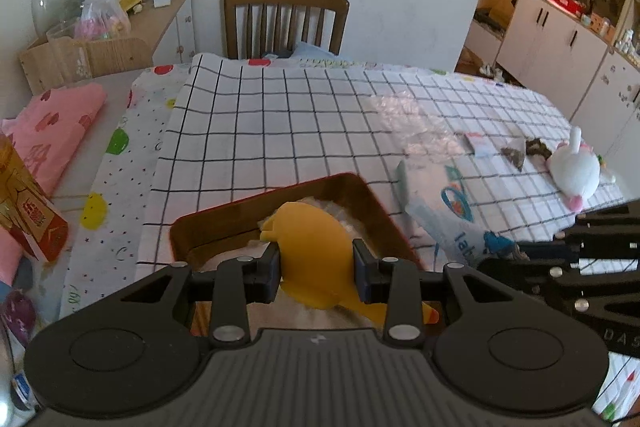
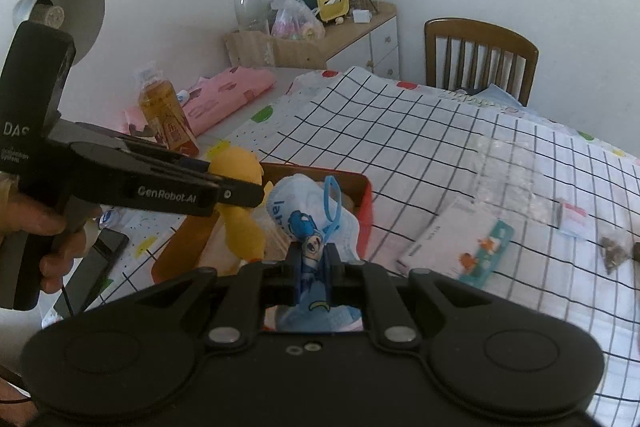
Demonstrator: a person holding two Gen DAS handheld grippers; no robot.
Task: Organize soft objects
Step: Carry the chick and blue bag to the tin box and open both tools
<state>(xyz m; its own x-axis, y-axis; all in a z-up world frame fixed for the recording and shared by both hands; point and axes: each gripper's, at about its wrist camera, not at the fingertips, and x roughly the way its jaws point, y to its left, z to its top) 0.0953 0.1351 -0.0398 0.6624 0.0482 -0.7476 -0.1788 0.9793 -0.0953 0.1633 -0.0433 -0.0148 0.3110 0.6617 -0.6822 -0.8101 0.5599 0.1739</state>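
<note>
Tray (image 1: 208, 223) rim beside clear cloth (image 1: 304, 115).

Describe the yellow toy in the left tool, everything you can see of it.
The yellow toy looks like smooth, matte rubber: a plump rounded body with a small notched end pointing away and a thin neck near the camera ending in an orange-striped tip. The left tool is shut on its body, pads pressing both sides. It hangs over the red-rimmed brown tray; whether it touches the tray's contents is unclear.
</note>
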